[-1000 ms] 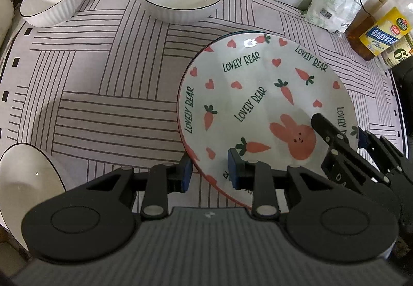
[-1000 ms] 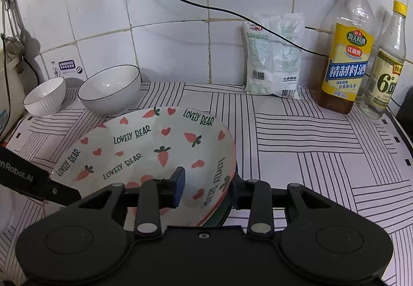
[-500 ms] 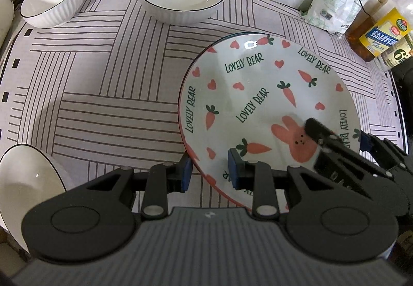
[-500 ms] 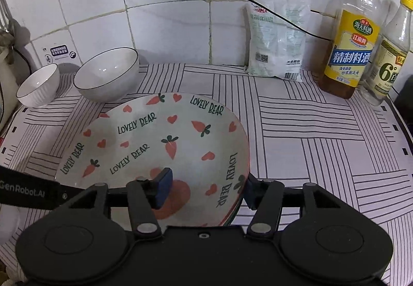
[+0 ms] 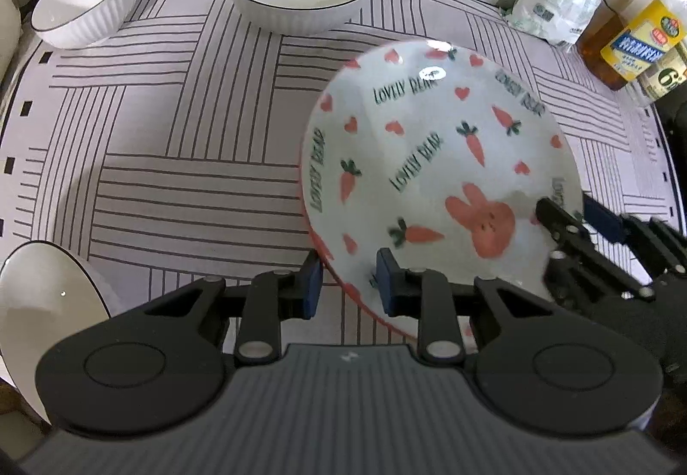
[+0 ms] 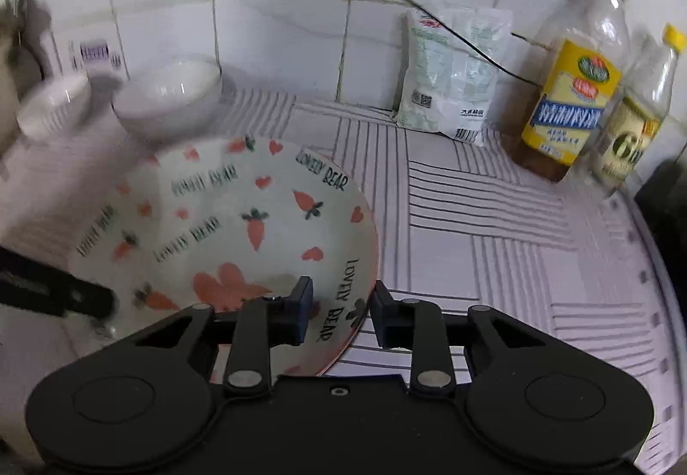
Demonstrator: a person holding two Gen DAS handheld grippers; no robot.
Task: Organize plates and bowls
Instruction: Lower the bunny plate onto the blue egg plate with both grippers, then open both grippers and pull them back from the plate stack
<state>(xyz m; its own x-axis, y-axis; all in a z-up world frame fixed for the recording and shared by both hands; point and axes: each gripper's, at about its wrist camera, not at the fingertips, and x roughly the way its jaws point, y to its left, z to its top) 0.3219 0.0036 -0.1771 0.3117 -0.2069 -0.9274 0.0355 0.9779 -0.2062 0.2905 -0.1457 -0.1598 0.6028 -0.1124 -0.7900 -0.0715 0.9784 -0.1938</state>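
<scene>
Straddling the blurred carrot plate [image 5: 433, 157] rim, left tongs [image 5: 348, 286] stand narrow, contact unclear; right tongs [image 6: 340, 310] are closing around its opposite rim, not yet touching.

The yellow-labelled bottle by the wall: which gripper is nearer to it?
Right. The right gripper straddles the carrot plate rim on the side facing the yellow-labelled bottle, jaws closing. The left gripper is at the plate's opposite rim, farther away.
</scene>
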